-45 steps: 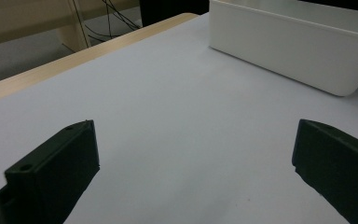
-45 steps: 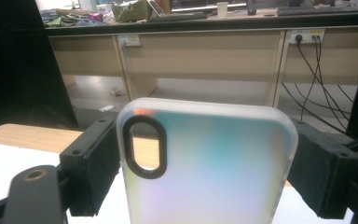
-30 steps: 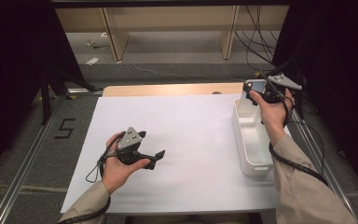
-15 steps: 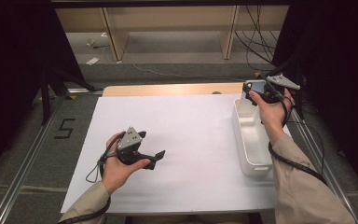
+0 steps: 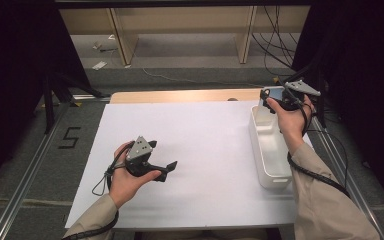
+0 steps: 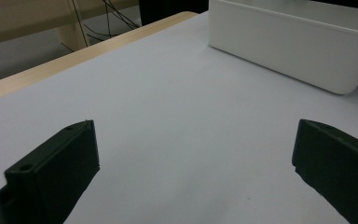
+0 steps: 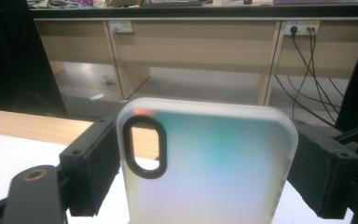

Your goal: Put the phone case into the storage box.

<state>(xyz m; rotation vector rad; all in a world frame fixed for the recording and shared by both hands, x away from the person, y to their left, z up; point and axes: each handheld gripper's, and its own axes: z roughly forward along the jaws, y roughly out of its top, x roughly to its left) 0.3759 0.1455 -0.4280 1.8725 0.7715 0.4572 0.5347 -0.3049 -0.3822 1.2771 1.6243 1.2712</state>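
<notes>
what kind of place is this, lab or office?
Most likely a lab or recording workstation: a table covered in white, framed by metal rails, wall sockets with trailing cables behind, and a right hand-held gripper holding a phone case.

Open white sheet (image 5: 205, 135); white bin (image 5: 270, 150) along right edge.

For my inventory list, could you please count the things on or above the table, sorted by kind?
Phone case: 1, clamped in the right claw
White bin: 1
Claws: 2; the left claw is open over the white table cover
Total: 4
</notes>
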